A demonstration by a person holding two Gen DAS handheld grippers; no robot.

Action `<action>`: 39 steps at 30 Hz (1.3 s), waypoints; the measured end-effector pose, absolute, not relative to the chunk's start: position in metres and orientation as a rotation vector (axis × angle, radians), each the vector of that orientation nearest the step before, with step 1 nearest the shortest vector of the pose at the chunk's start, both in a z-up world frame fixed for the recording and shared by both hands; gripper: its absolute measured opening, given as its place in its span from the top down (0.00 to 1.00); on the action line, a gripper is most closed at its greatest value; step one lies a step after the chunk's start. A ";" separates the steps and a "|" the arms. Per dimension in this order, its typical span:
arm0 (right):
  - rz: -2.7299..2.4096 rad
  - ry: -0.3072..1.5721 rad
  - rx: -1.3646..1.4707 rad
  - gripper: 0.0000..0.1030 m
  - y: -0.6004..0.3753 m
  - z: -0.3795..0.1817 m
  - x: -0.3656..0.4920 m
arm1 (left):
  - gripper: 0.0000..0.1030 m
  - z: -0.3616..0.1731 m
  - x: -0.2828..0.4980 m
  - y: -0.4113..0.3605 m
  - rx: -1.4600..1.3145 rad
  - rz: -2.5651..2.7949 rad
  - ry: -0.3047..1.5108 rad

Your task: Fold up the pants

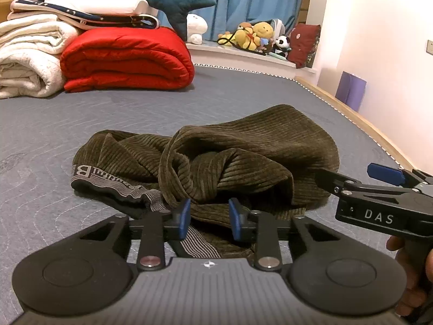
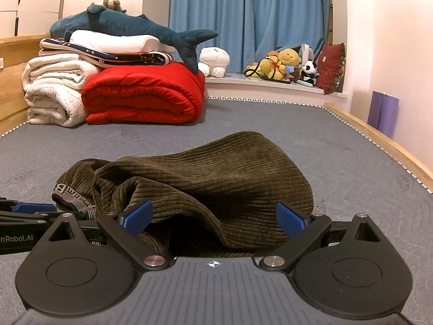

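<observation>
Olive corduroy pants [image 1: 243, 149] [image 2: 216, 168] lie crumpled on the grey mattress [image 1: 40, 135], with the grey lettered waistband [image 1: 108, 181] [image 2: 73, 197] at their left. My left gripper [image 1: 209, 219] sits low at the near edge of the heap. Its blue pads stand narrowly apart, with corduroy and a strip of waistband lying in the gap and no visible pinch. My right gripper [image 2: 213, 218] is spread wide around the near bulge of the pants, its pads clear of the cloth. The right gripper's fingers [image 1: 384, 174] show at the right of the left wrist view, held by a hand [image 1: 411, 270].
At the back left, a folded red quilt [image 1: 127, 57] and rolled white blankets [image 1: 27, 62] are stacked under a blue shark plush [image 2: 130, 27]. A wooden bed rail [image 2: 379, 138] runs along the right. Plush toys [image 2: 284, 65] sit on the window ledge below blue curtains.
</observation>
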State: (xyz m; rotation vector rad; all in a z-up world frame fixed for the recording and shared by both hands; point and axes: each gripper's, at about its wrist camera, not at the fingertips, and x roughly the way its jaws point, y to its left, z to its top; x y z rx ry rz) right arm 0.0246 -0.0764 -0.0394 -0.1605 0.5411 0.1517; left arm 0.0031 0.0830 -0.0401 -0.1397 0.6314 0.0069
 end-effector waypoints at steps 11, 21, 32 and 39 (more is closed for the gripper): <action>0.153 0.530 -0.167 0.32 -0.078 -0.042 0.026 | 0.78 -0.036 -0.003 0.079 -0.140 -0.005 0.630; 0.111 0.499 -0.033 0.59 -0.097 -0.031 0.040 | 0.86 -0.002 0.040 0.172 -0.407 0.138 0.680; 0.185 0.601 -0.033 0.55 -0.101 -0.037 0.049 | 0.80 -0.100 0.096 0.171 -0.580 -0.062 0.985; 0.237 0.646 -0.068 0.46 -0.091 -0.048 0.053 | 0.64 -0.115 0.118 0.159 -0.577 -0.009 1.030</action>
